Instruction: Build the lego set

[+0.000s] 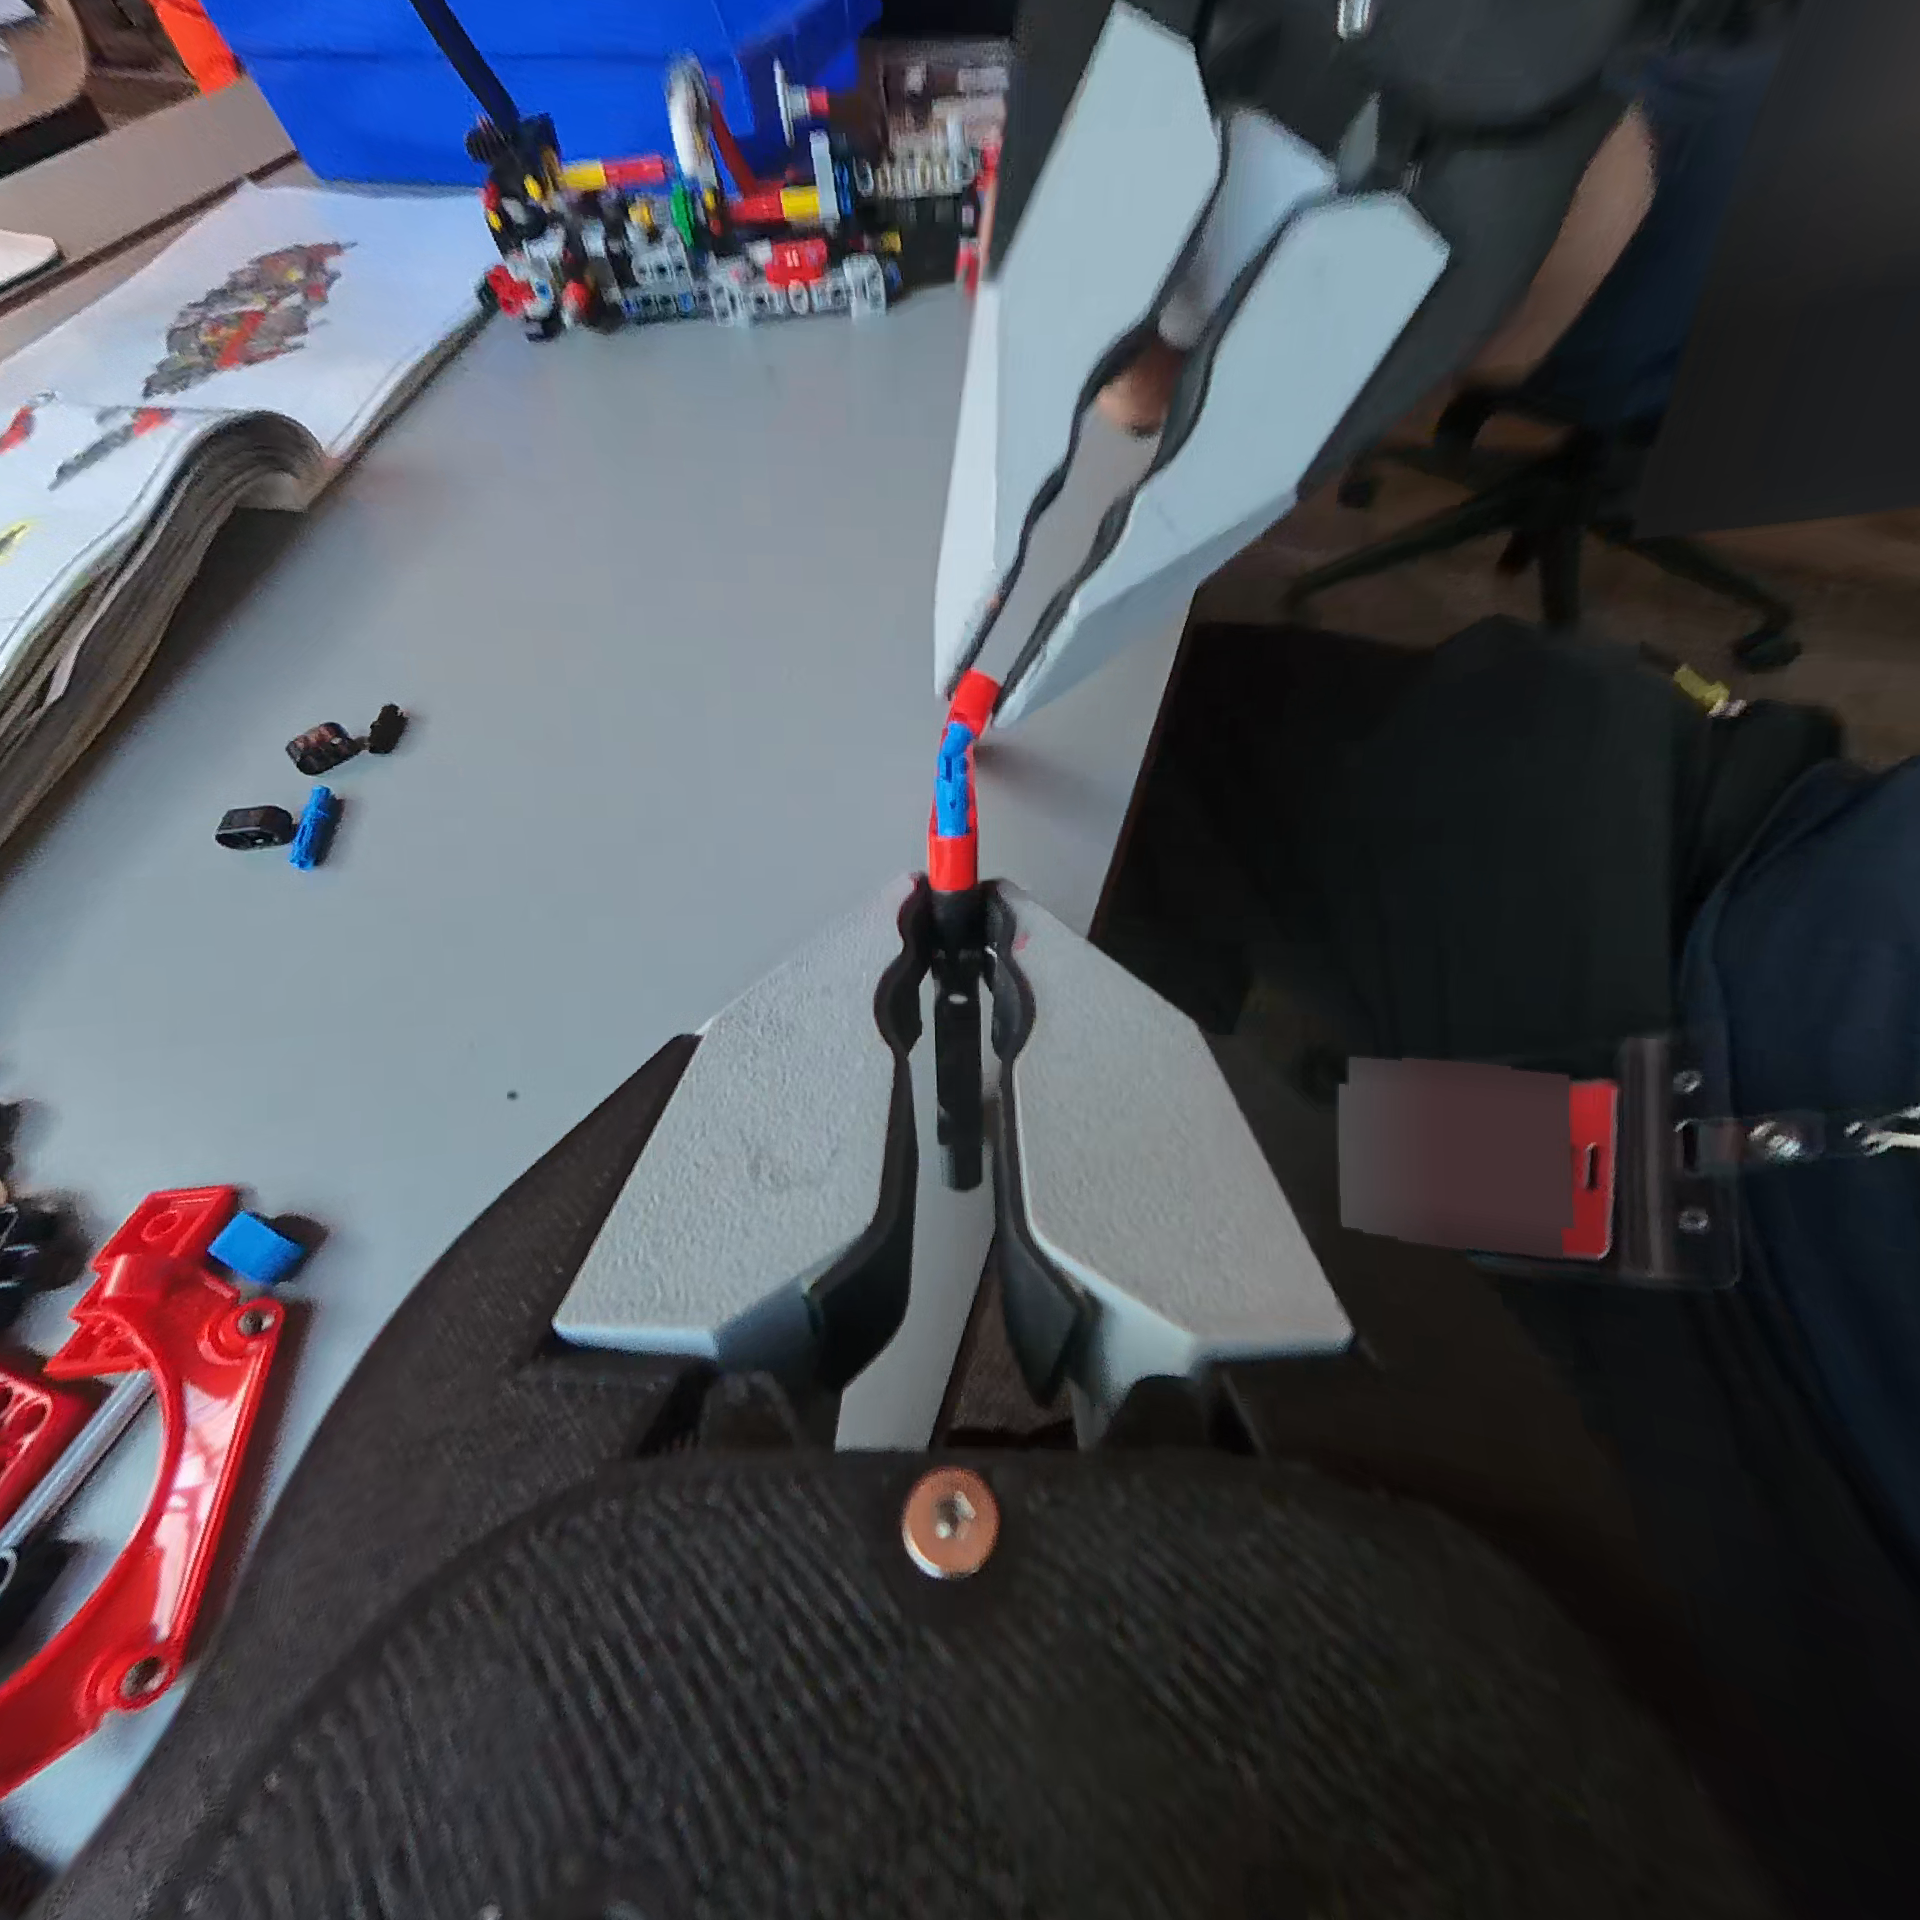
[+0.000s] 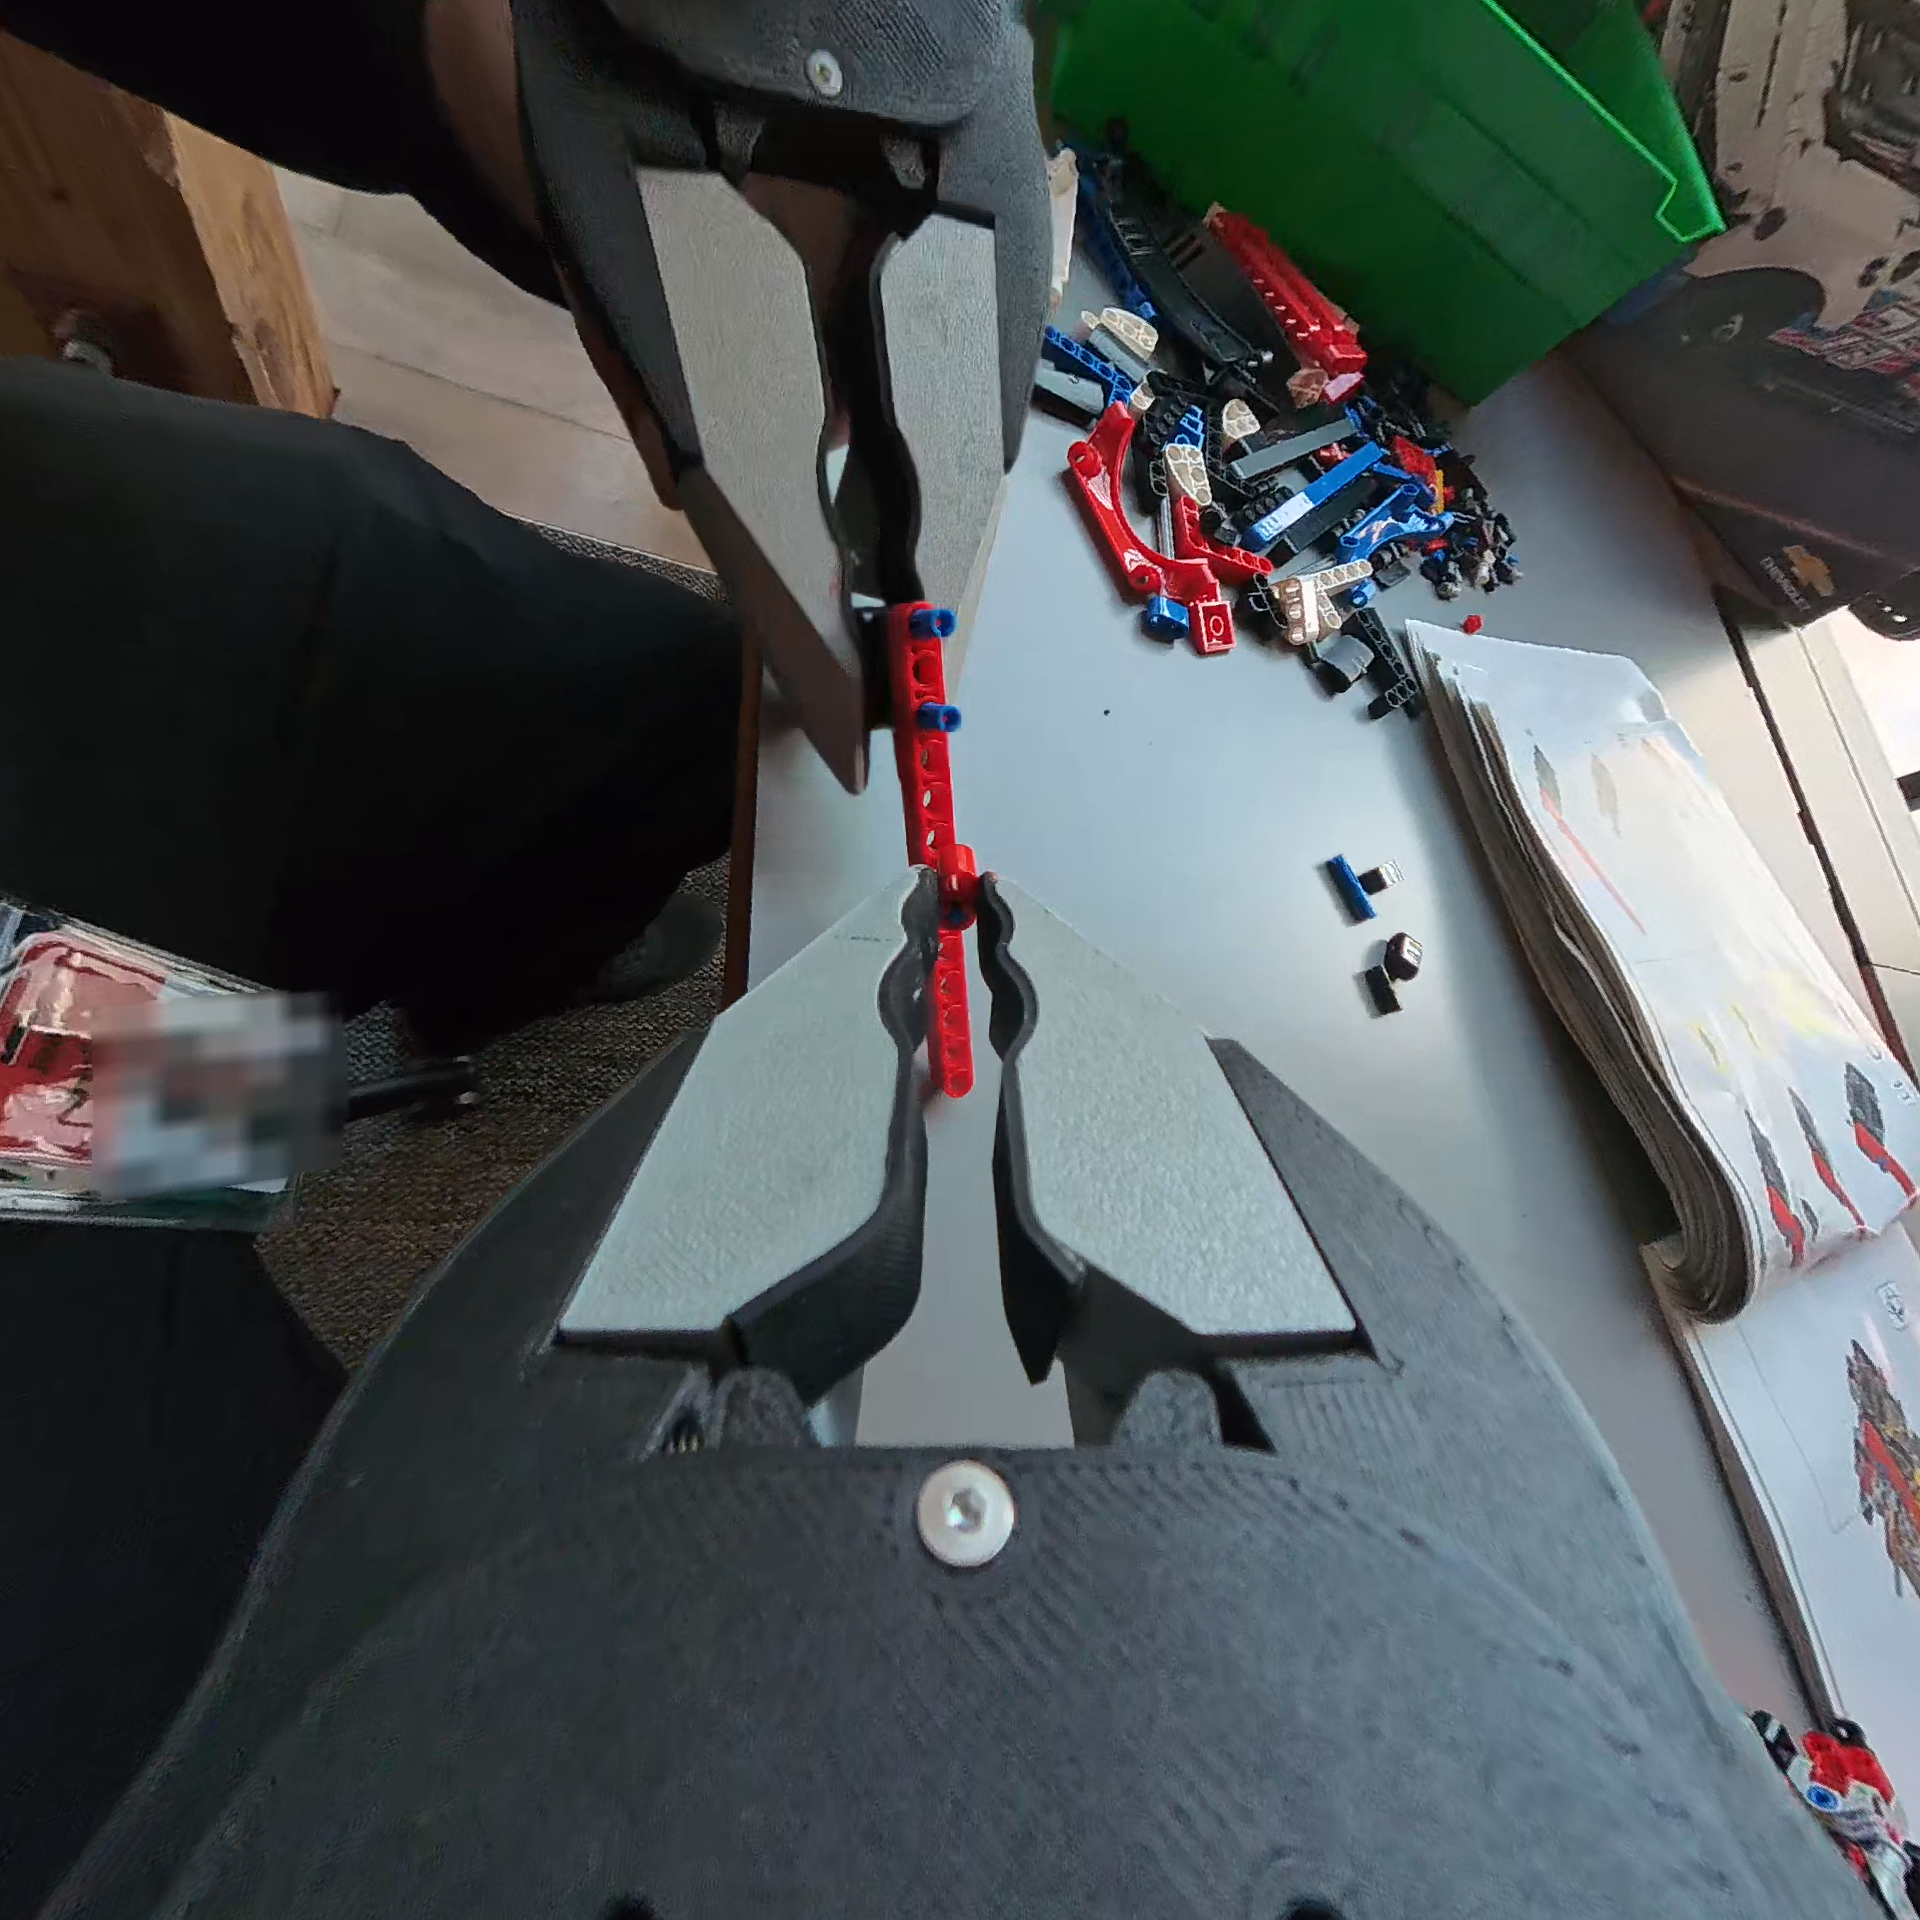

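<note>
Long red perforated beam [image 2: 928,769] with blue pins, pinched end to end above the grey table's [image 2: 1195,810] edge: right gripper [image 2: 954,896] clamped at a small red connector, left gripper [image 1: 954,902] clamped on a black piece joined to its far end. Likely to bend, twist or pop apart if pulled unevenly, dropping past the table's edge.

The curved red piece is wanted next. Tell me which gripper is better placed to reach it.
Left, probably. The curved red piece lies beside the left gripper, far from the right gripper. Both grip the red beam assembly, so either must let go first.
</note>
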Tool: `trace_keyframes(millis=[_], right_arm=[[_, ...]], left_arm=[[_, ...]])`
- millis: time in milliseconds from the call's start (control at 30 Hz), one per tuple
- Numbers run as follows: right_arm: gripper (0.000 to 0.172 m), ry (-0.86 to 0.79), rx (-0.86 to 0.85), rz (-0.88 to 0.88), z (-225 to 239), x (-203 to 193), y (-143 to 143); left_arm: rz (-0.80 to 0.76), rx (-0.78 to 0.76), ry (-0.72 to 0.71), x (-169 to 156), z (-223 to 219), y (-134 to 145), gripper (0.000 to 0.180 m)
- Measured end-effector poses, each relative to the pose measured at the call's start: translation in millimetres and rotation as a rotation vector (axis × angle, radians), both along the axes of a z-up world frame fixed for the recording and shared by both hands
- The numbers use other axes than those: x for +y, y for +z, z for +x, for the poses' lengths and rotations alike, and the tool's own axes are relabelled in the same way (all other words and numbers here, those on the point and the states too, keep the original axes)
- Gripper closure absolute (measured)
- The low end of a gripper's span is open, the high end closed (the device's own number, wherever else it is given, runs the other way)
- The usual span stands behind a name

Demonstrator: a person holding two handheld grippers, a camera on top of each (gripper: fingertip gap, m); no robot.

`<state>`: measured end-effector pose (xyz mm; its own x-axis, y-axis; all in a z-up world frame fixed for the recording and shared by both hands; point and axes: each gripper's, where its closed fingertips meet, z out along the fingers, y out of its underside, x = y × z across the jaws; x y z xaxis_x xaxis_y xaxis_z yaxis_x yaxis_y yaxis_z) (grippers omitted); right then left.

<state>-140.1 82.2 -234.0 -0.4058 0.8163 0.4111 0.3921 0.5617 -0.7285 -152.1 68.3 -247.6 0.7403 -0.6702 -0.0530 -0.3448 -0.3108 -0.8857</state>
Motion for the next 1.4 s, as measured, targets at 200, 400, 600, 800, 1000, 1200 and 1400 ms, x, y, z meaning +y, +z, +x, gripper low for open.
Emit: trace_keyframes(millis=[200,400,600,800,1000,1200,1400], right_arm=[[0.168,0.002,-0.012,-0.011,0.2,-1.6,-2.0],[0.168,-0.006,0.005,-0.027,0.2,-3.0,-1.5],[0.168,-0.028,0.010,-0.041,4.0,3.1,-3.5],[0.168,-0.047,0.030,-0.080,12.8,8.7,-1.0],[0.168,-0.062,0.040,-0.101,22.9,10.7,-4.0],[0.168,-0.080,0.088,-0.230,35.3,16.8,14.5],[0.168,-0.040,0.132,-0.520,45.2,16.2,57.9]], left_arm=[[0.060,0.086,-0.017,-4.1,2.9,-4.5,0.173],[0.117,0.003,-0.015,-4.7,1.1,9.6,0.175],[0.193,-0.017,-0.007,-4.4,2.8,25.2,0.175],[0.225,0.004,-0.041,2.6,14.1,36.0,0.175],[0.239,-0.028,-0.088,8.9,32.4,43.7,0.175],[0.231,0.011,-0.120,13.8,39.8,42.6,0.175],[0.144,-0.039,-0.150,23.8,49.6,49.6,0.175]])
